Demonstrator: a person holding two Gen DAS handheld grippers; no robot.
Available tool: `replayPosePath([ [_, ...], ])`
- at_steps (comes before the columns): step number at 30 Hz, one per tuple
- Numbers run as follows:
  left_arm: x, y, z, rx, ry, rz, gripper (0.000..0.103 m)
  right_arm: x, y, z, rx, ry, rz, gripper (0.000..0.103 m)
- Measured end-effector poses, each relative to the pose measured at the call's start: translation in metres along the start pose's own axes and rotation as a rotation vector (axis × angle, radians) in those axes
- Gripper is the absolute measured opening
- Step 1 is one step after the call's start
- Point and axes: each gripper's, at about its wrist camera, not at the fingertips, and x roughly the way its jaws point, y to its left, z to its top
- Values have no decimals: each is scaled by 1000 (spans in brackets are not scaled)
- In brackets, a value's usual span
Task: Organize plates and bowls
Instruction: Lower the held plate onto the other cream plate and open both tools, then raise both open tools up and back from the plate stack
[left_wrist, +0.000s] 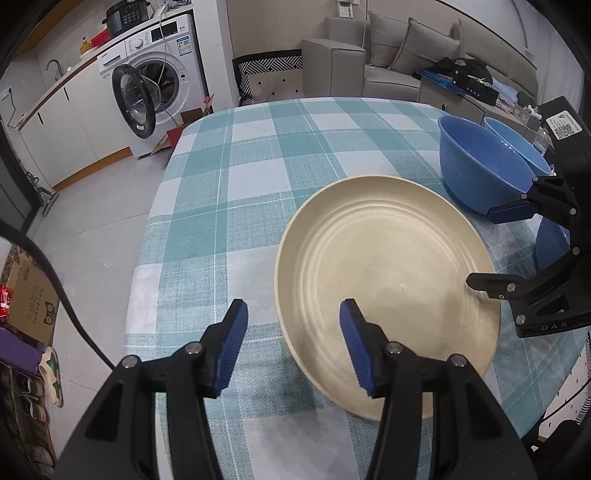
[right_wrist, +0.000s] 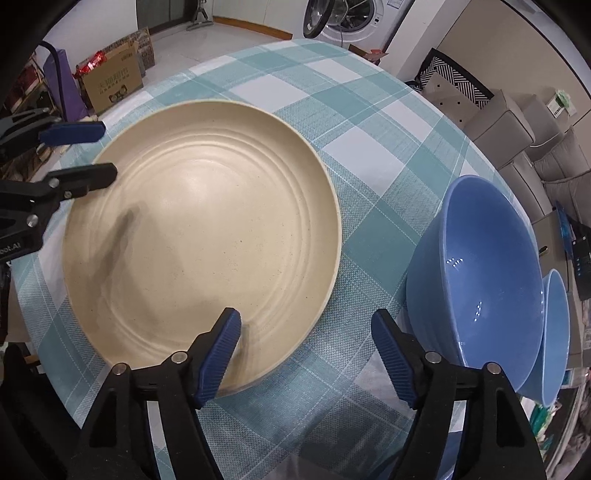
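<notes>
A cream plate (left_wrist: 388, 266) (right_wrist: 203, 240) lies flat on the checked tablecloth (left_wrist: 258, 166). My left gripper (left_wrist: 293, 310) is open and straddles the plate's near-left rim, one pad over the plate and one over the cloth, neither pressing. In the right wrist view it (right_wrist: 105, 151) shows at the plate's left edge. My right gripper (right_wrist: 306, 317) is open across the opposite rim, its left pad above the plate; from the left wrist it (left_wrist: 484, 247) appears at the plate's right side. Two blue bowls (left_wrist: 480, 166) (right_wrist: 480, 266) stand side by side beside the plate.
The table's edge drops to the floor left of the plate. A washing machine (left_wrist: 159, 92) with its door open and a grey sofa (left_wrist: 388, 55) stand beyond the table. A cardboard box (right_wrist: 110, 81) sits on the floor.
</notes>
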Motion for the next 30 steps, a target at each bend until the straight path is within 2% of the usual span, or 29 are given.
replayPosePath([
  [2, -2, -2, 1, 7, -10, -6, 54, -7, -1, 0, 10, -33, 11, 77],
  [4, -4, -4, 2, 15, -24, -10, 61, -14, -3, -1, 28, -60, 25, 79],
  [6, -6, -6, 5, 15, -40, -7, 77, -21, -5, -1, 42, -86, 38, 81],
  [10, -12, -11, 11, 19, -72, -25, 91, -35, -12, -3, 74, -135, 71, 88],
  [11, -13, -12, 13, 18, -76, -31, 98, -38, -14, -4, 82, -150, 73, 91],
  [12, -14, -13, 14, 20, -80, -37, 100, -41, -17, -5, 94, -167, 77, 96],
  [18, -21, -22, 24, 35, -113, -69, 103, -53, -37, -11, 184, -226, 91, 101],
  [30, -33, -29, 44, 5, -178, -107, 103, -76, -69, -23, 292, -297, 119, 102],
])
